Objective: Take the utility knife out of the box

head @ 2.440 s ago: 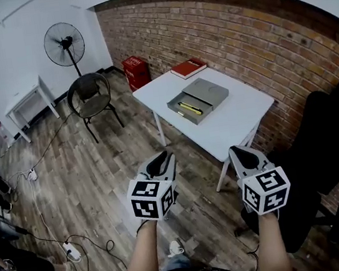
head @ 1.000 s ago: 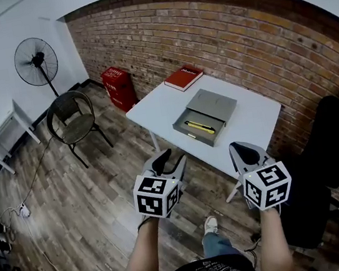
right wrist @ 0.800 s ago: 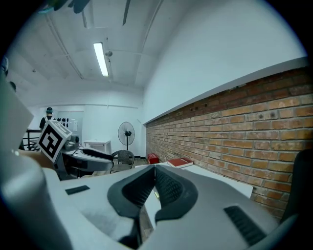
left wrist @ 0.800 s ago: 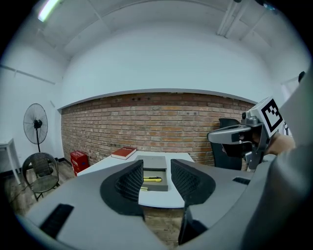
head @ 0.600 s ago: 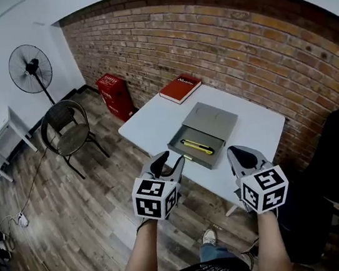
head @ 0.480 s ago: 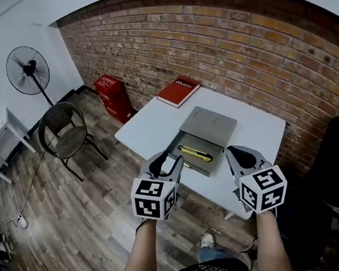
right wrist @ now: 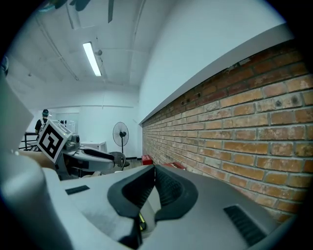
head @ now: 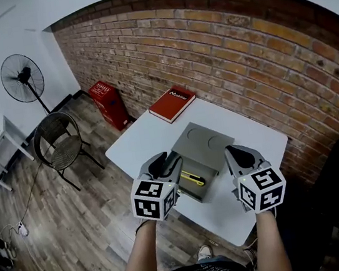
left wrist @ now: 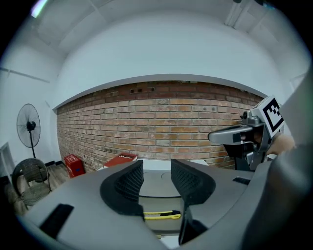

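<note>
Two handheld grippers hover over a white desk (head: 140,142) set against a brick wall, where a grey box (head: 204,141) lies open, its near end close to the desk's near edge. The yellow utility knife (head: 193,178) lies inside the box's tray, just beyond the left gripper (head: 163,162), whose fingers (left wrist: 128,181) stand apart with nothing between them, framing the knife in their gap. The right gripper (head: 238,155) hangs to the right of the box, its fingers (right wrist: 168,188) together and empty. A red book (head: 172,104) sits at the far corner; bare desk lies either side of the box.
</note>
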The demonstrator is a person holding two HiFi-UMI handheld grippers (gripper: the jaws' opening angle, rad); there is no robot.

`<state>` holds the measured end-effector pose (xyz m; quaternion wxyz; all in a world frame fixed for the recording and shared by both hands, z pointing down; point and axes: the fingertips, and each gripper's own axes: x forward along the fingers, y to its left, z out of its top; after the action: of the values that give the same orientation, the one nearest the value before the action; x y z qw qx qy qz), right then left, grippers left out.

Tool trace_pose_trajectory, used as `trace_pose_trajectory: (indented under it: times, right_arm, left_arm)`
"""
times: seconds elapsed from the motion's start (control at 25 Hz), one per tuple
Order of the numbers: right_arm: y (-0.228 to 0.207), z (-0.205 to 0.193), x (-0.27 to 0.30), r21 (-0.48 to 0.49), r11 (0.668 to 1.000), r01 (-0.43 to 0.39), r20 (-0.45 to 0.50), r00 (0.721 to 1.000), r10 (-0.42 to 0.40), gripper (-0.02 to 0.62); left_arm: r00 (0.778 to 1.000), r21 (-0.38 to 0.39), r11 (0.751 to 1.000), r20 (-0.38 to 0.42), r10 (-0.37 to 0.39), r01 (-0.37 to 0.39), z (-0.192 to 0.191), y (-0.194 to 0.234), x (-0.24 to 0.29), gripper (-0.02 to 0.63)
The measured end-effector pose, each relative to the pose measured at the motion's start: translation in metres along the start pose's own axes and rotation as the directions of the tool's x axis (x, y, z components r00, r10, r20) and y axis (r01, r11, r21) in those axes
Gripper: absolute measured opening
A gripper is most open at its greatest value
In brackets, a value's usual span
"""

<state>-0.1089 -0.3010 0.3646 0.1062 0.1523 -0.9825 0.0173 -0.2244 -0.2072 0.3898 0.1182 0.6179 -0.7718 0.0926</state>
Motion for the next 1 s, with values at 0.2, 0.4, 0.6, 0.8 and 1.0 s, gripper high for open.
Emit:
trace_pose_trajectory:
  times: [0.2, 0.4, 0.6, 0.8, 1.0]
  right_arm:
    - [-0.02, -0.002, 0.007, 0.024, 1.0, 0.01, 0.0, 1.0, -0.01, 0.018]
    - [-0.032, -0.003, 0.008, 0.057, 0.997, 0.047, 0.009, 0.999, -0.047, 0.018]
    - [-0.04, -0.008, 0.013, 0.082, 0.99, 0.116, 0.005, 0.993, -0.117, 0.018]
    - [-0.041, -0.014, 0.024, 0.099, 0.97, 0.22, -0.017, 0.975, -0.22, 0.018]
    - [-0.04, -0.013, 0.029, 0.108, 0.936, 0.336, -0.038, 0.942, -0.334, 0.018]
  left_arm:
    - [0.999, 0.026, 0.999, -0.02, -0.027, 0.028, 0.006, -0.007, 0.028, 0.176]
    - [0.998, 0.042, 0.997, -0.028, -0.06, 0.061, 0.009, -0.007, 0.043, 0.176]
    - [0.991, 0.068, 0.989, -0.036, -0.13, 0.132, 0.009, -0.004, 0.061, 0.176]
    - [0.971, 0.101, 0.966, -0.049, -0.235, 0.239, 0.008, 0.006, 0.082, 0.176]
    - [0.932, 0.131, 0.923, -0.064, -0.357, 0.363, 0.01, 0.01, 0.101, 0.176]
